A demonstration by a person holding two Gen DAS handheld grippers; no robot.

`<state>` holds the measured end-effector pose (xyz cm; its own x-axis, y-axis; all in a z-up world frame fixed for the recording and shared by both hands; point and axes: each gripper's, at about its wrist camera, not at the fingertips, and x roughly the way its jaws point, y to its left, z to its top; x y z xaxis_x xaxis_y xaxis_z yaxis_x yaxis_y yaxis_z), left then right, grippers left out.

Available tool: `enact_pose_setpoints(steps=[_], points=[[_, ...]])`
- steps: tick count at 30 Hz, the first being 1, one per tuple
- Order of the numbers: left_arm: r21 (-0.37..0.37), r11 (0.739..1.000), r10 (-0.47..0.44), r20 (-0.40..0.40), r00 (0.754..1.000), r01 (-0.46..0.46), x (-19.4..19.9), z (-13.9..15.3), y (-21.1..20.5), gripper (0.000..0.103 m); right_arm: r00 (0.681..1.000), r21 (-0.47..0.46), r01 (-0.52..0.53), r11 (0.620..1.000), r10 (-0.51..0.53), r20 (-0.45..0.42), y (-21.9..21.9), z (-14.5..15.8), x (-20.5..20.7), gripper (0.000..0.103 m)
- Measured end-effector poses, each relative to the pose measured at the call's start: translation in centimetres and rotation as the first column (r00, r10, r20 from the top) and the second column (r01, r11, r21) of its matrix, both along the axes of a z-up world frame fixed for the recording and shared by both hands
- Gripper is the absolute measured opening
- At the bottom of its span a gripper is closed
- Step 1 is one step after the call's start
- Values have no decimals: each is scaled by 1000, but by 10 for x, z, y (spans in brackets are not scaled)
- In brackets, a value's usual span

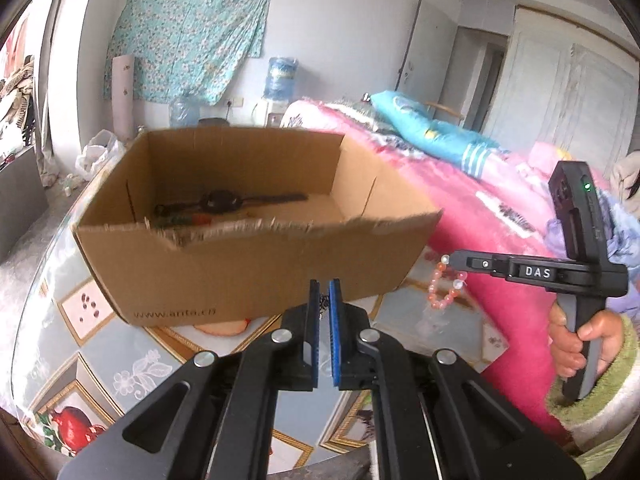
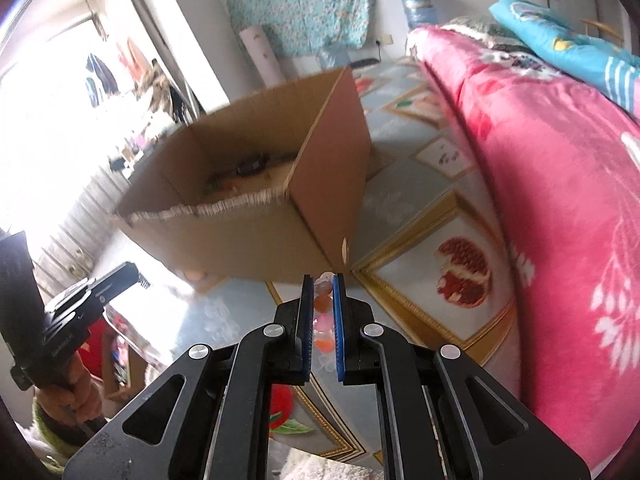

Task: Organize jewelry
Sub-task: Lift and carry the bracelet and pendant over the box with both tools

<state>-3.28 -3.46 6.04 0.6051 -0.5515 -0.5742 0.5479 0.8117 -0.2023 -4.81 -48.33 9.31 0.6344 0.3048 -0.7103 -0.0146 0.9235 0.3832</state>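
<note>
An open cardboard box (image 1: pixel 248 256) stands on the table, with a dark watch (image 1: pixel 218 200) and other small pieces lying inside. My left gripper (image 1: pixel 324 286) hangs in front of the box, shut on a thin dark chain (image 1: pixel 323 305) that shows between its blue pads. To its right, my right gripper (image 1: pixel 450 258) dangles a pink and white bead bracelet (image 1: pixel 446 286) above the table. In the right wrist view the right gripper (image 2: pixel 323 280) is shut on those beads (image 2: pixel 323 300), near the box's (image 2: pixel 240 208) front corner. The left gripper (image 2: pixel 136 274) shows at the left.
The table (image 1: pixel 104 360) has a glass top over a fruit-print cloth. A pink blanket (image 2: pixel 560 200) on a bed borders the table on the right. A person's hand (image 1: pixel 576 340) in a green sleeve grips the right handle. A water dispenser (image 1: pixel 280 76) stands by the far wall.
</note>
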Motion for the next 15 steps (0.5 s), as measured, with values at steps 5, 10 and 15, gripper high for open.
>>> enact_pose_setpoints(steps=[5, 10, 15], points=[[-31, 999, -35, 53, 998, 36, -1, 36, 2, 4, 996, 12, 5, 1000, -6, 91, -16, 37, 2, 7], [-47, 997, -61, 73, 995, 65, 23, 68, 2, 4, 980, -10, -56, 998, 57, 188, -18, 75, 27, 7], [-50, 995, -93, -71, 993, 90, 83, 72, -10, 4, 963, 5, -176, 984, 171, 209, -4, 92, 78, 7]])
